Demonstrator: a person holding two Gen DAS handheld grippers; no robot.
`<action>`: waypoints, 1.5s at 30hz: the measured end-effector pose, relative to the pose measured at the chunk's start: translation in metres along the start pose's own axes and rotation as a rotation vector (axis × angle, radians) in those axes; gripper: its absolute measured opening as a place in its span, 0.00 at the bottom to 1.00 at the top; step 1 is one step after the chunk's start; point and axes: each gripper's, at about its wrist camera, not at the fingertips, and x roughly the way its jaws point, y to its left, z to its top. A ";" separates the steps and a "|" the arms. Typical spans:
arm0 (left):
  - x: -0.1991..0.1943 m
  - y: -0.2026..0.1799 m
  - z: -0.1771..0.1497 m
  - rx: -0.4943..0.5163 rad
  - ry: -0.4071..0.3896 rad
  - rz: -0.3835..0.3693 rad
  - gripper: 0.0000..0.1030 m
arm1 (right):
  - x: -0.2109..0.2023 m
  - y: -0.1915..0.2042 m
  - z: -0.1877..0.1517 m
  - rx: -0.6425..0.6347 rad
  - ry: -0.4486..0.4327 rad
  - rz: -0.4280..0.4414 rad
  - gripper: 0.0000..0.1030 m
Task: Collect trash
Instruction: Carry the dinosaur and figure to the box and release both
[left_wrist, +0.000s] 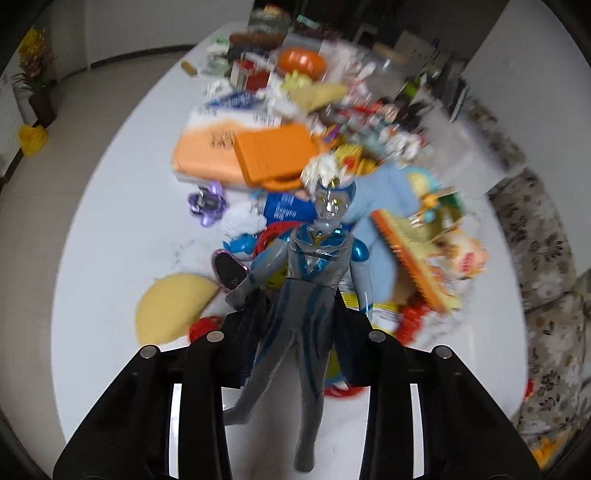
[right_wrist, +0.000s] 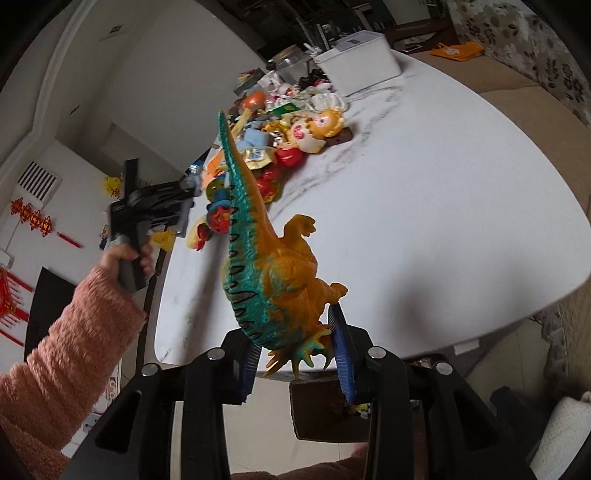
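The left claw (left_wrist: 295, 332) grips a stiff, light hero figure (left_wrist: 314, 266) at the hips above the clutter pile (left_wrist: 295, 129); the right claw (right_wrist: 295, 354) clamps a rigid dinosaur (right_wrist: 273, 273) near its feet.

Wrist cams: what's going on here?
A person is clearing a cluttered white table with two tools. The left hand-held gripper is closed on a grey-and-blue action figure, lifted over the pile of toys and wrappers. The right hand-held gripper clamps an orange-and-teal dinosaur toy near the table's edge. Neither item is dropped off yet.
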 end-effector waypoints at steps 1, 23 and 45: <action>-0.013 0.002 -0.002 0.002 -0.021 -0.022 0.33 | 0.005 0.003 0.003 -0.006 0.002 0.006 0.34; -0.092 0.033 -0.300 0.106 0.263 -0.103 0.33 | 0.076 0.084 -0.101 -0.261 0.323 0.003 0.34; 0.215 0.025 -0.461 0.054 0.836 0.192 0.81 | 0.252 -0.081 -0.209 -0.306 0.569 -0.519 0.82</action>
